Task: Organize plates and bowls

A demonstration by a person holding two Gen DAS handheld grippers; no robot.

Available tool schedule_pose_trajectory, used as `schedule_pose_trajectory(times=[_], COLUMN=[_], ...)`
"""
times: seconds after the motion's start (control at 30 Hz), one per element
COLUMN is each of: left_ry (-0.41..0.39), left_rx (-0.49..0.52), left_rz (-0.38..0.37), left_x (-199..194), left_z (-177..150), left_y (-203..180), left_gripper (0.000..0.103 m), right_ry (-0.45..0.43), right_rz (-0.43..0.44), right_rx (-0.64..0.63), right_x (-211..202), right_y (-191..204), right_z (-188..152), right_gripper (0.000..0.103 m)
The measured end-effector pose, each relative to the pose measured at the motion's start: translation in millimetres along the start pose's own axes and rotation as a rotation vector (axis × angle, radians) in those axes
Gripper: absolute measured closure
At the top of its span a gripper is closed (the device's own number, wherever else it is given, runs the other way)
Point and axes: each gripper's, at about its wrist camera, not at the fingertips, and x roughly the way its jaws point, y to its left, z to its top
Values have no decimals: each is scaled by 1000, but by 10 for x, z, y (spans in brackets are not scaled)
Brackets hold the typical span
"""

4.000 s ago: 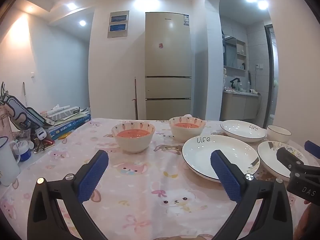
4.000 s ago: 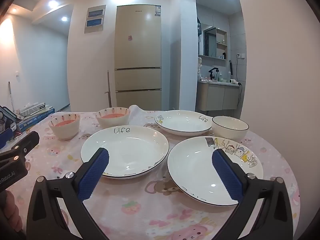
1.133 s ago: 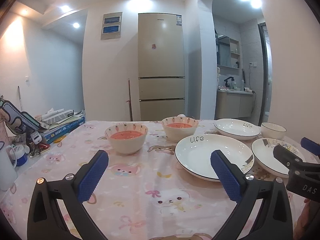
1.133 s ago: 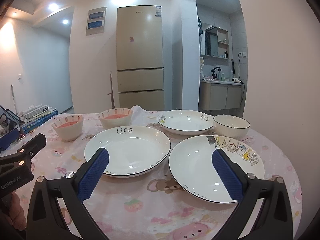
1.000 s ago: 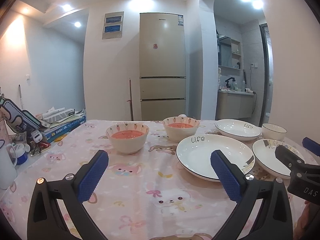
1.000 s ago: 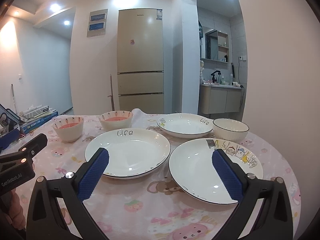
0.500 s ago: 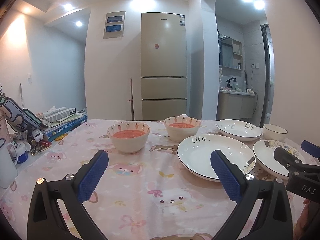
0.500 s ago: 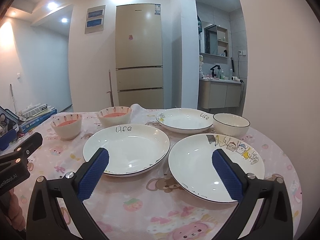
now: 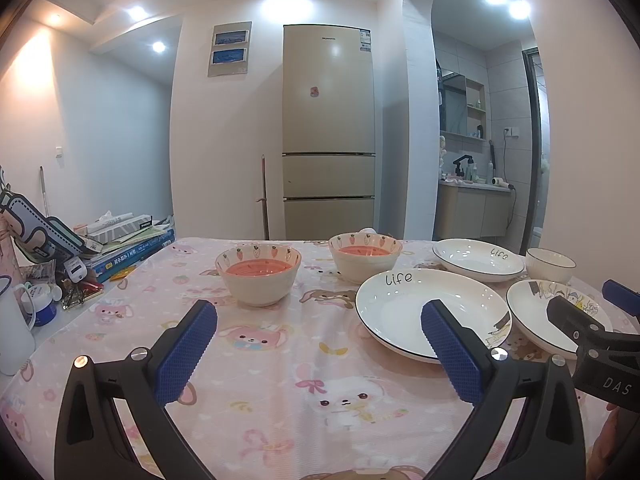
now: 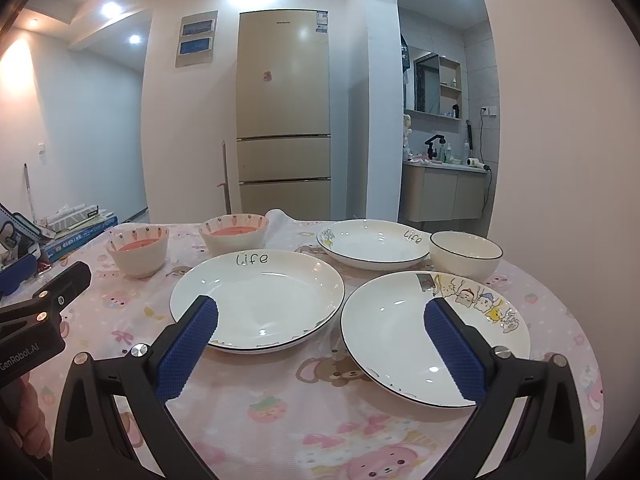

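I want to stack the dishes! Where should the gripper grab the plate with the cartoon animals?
Probably the near rim of the cartoon plate, coming from the front with the right gripper. The plate lies flat and wide, so only its raised edge fits between the open jaws. One jaw goes over the rim, one under.

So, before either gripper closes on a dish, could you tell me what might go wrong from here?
1. The three plates crowd together: lifting the cartoon plate could knock the near "life" plate or the plain white bowl.
2. The right gripper and left gripper are open; smooth, shallow rims may slip from the pads.
3. The two strawberry bowls look pink-red inside, possibly food; tilting might spill onto the tablecloth.
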Motion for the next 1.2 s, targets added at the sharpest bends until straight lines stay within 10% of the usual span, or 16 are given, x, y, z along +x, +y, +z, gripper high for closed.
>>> schedule_pose_trajectory(times=[1.2], left_ry=[0], left_rx=[2], left_rz=[11], left_x=[-3], left_z=[3], left_y=[-4], left_gripper=[0], right_ry=[-11], right_rz=[6], right_rx=[-2], right_x=[-12], right_y=[21], right_z=[9], right_gripper=[0])
